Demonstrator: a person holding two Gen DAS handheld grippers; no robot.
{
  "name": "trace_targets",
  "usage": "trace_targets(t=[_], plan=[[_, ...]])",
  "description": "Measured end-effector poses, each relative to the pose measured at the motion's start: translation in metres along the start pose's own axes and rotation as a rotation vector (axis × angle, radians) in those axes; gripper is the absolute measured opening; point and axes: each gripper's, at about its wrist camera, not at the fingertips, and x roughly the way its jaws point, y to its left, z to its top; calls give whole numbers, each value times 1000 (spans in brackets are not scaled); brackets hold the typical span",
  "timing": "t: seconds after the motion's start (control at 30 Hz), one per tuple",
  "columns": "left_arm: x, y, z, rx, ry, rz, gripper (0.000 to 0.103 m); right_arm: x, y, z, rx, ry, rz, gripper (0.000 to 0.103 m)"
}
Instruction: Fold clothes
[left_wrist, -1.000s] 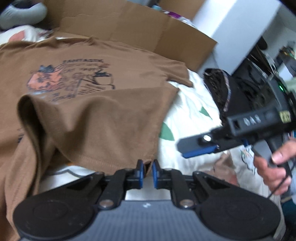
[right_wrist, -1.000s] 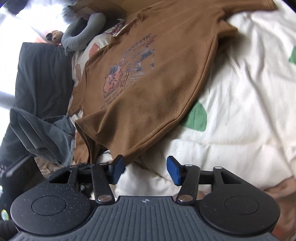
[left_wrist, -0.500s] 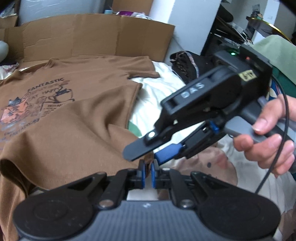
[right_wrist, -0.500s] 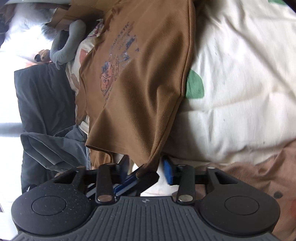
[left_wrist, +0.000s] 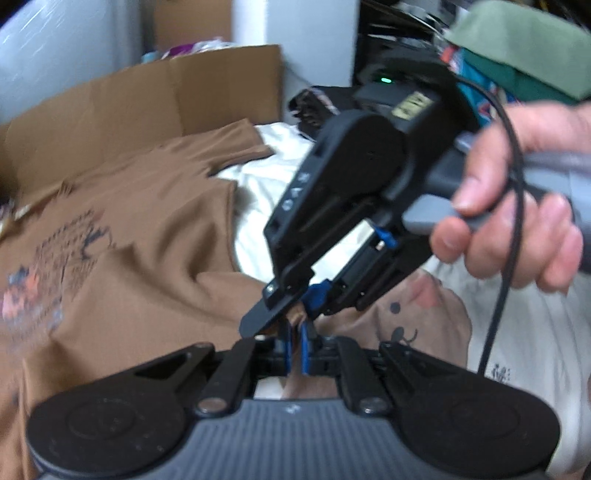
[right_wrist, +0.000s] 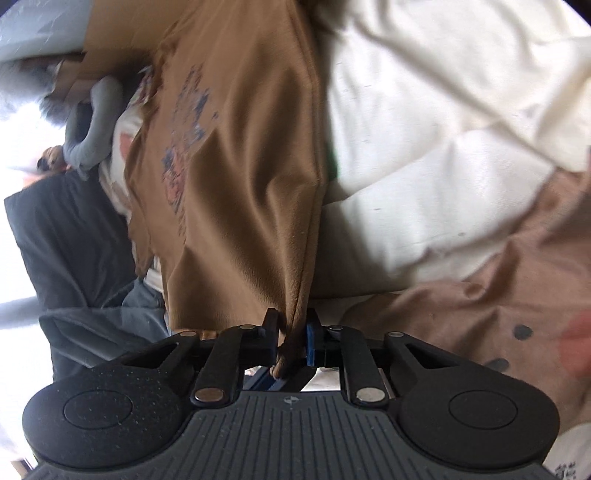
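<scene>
Right wrist view: right gripper jaws closing on brown T-shirt hem corner, open a second ago. Left gripper nearly shut, pinching same corner. Shirt lies on quilt; handover underway.

brown T-shirt | faded chest print up | spread on white bedding | near hem corner lifted, bunched

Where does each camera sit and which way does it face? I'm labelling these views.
Left wrist: on the left gripper, looking down over the brown printed T-shirt toward a cardboard box; the right gripper and a hand show.
Right wrist: on the right gripper, looking along the shirt across the cream bedspread; its jaws are closing on the hem.
Shared: shirt, bedspread.
</scene>
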Motion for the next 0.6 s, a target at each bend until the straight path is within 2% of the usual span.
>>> trace_targets(t=[0.13,0.23,0.37,0.6], plan=[[1,-12,3,46,9,-4,5,-7,-4,-2,35,-7,-40,8],[-2,-12,2,26,21,-33,7,-15,-9,-3,42,-10,-68,4],[-8,3,2,-61,38,-47,10,-24,-15,-3,42,-21,-90,3],[-23,43,-5,-227,86,22,11,-47,-20,-4,2,-56,-119,3]])
